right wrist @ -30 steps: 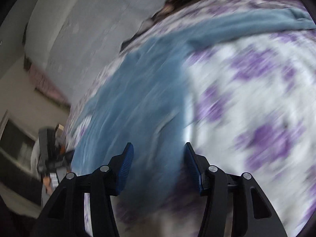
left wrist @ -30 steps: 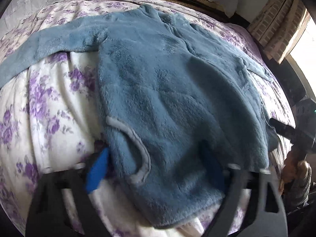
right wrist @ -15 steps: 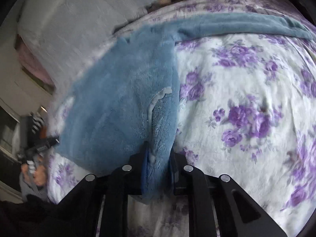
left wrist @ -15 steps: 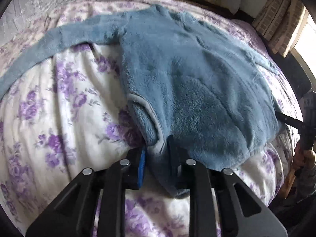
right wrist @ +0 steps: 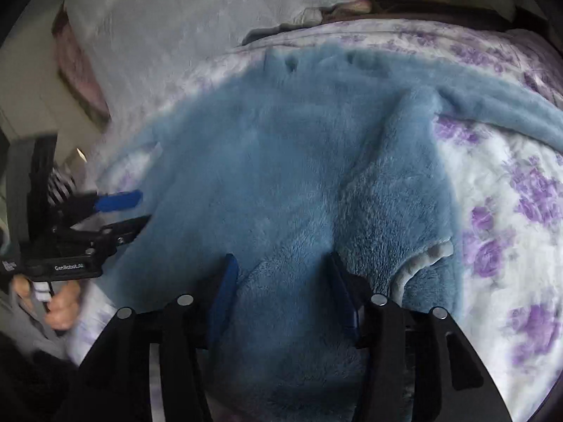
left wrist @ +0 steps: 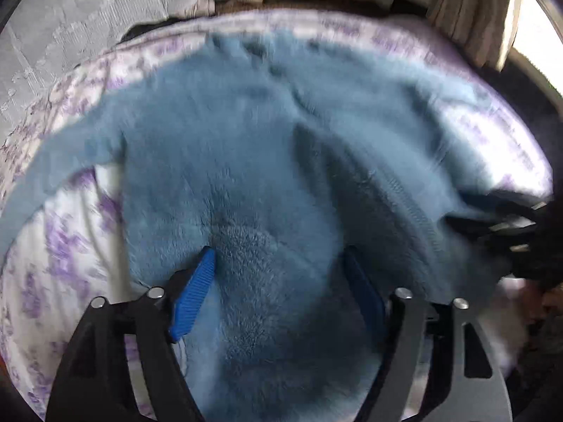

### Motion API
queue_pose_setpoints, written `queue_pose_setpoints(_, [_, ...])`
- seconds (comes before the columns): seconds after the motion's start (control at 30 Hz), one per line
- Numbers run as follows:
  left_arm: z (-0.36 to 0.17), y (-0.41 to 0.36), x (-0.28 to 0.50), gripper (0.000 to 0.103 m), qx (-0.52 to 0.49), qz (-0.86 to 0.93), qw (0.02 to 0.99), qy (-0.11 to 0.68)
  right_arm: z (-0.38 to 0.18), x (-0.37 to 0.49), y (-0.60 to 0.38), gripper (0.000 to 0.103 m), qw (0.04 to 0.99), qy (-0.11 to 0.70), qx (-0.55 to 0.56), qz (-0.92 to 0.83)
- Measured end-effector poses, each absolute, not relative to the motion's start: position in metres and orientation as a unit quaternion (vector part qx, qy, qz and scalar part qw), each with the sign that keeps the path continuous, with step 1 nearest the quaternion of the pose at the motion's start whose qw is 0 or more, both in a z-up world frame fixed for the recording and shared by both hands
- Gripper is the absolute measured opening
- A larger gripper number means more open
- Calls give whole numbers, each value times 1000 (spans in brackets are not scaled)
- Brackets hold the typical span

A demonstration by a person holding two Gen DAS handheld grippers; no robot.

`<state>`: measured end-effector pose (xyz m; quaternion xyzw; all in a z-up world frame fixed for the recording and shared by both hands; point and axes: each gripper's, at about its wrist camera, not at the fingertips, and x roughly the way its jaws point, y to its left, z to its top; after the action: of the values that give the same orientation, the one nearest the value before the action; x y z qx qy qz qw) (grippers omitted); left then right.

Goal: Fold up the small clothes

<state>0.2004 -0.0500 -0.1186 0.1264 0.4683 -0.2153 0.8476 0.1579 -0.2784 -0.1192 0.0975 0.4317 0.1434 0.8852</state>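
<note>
1. My left gripper point(left wrist: 278, 288) had its jaws spreading apart, the blue pads point(left wrist: 193, 295) standing wide on either side of a hump of fleece, with the cloth lying between them but not pinched.
2. My right gripper point(right wrist: 281, 295) was likewise opening; fleece sat between its two dark blue pads point(right wrist: 225, 292), and I saw no squeeze on it.
3. The blue fleece garment point(left wrist: 267, 147) lay spread over the floral bedspread point(left wrist: 63, 232), covering most of the middle of the bed and reaching up near its far edge.
4. One sleeve point(left wrist: 42, 176) ran out from the body toward the bed's left edge in my left camera; in my right camera the other sleeve point(right wrist: 499, 105) stretched toward the right edge.
5. A pale-trimmed hem or pocket edge point(right wrist: 418, 263) curled just beside my right gripper's outer finger, resting on the fleece.
6. From the right camera I could see my left hand point(right wrist: 58, 302) clasping the left tool's handle beyond the bed's left edge, its fingers pointing at the garment's side.
7. The left camera's picture was smeared, so the dark shape at its right edge was probably my right gripper against the garment's side, though I could not be sure.
8. A pale lace curtain point(right wrist: 169, 35) hung beyond the far edge of the bed.
</note>
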Motion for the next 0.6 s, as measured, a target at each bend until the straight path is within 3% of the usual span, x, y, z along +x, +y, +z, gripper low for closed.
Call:
queue_pose_setpoints(0.13, [-99,-46,206,81,110,-220,855,456,-93,156,-340,69,893,381,197,135])
queue_pose_setpoints(0.3, [-64,-65,236,81,135,-188,881,413,-101,161,-475,69,872,315,375,-9])
queue_pose_setpoints(0.43, [-55,-88,268,82,140,-184,880,416,-129,144,-557,64,828,272,480,-95])
queue_pose_setpoints(0.5, [-58,-105,286,82,144,-183,877,421,-140,139,-581,54,812,249,515,-112])
queue_pose_setpoints(0.6, [-69,-130,305,82,155,-180,871,431,-145,144,-601,53,803,224,538,-129])
